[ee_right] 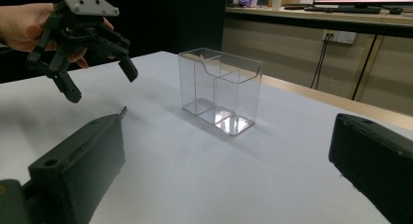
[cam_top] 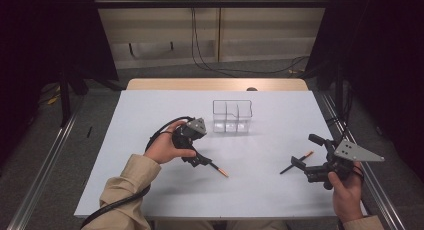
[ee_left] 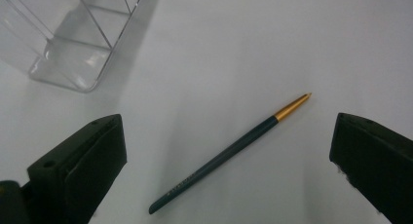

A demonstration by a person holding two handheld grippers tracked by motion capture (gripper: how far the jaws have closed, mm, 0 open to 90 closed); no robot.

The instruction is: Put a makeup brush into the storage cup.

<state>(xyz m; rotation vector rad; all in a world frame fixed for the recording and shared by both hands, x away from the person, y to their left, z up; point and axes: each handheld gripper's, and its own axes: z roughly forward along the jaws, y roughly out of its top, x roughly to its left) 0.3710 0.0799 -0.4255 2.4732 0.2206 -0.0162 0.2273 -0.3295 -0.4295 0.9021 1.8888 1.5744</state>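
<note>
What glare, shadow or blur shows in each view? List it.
High view: table evenly lit, dark surroundings, soft shadow under the left tool. Left gripper view: pen fairly sharp, near jaws blurred, clear organizer casts a grey shadow with bright glints. Right gripper view: glare on the organizer's base, near jaws soft.

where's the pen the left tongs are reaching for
The dark green pen with a gold tip lies flat on the white table, between the open left tongs, just in front of the clear plastic divided organiser, toward the person's left.
</note>
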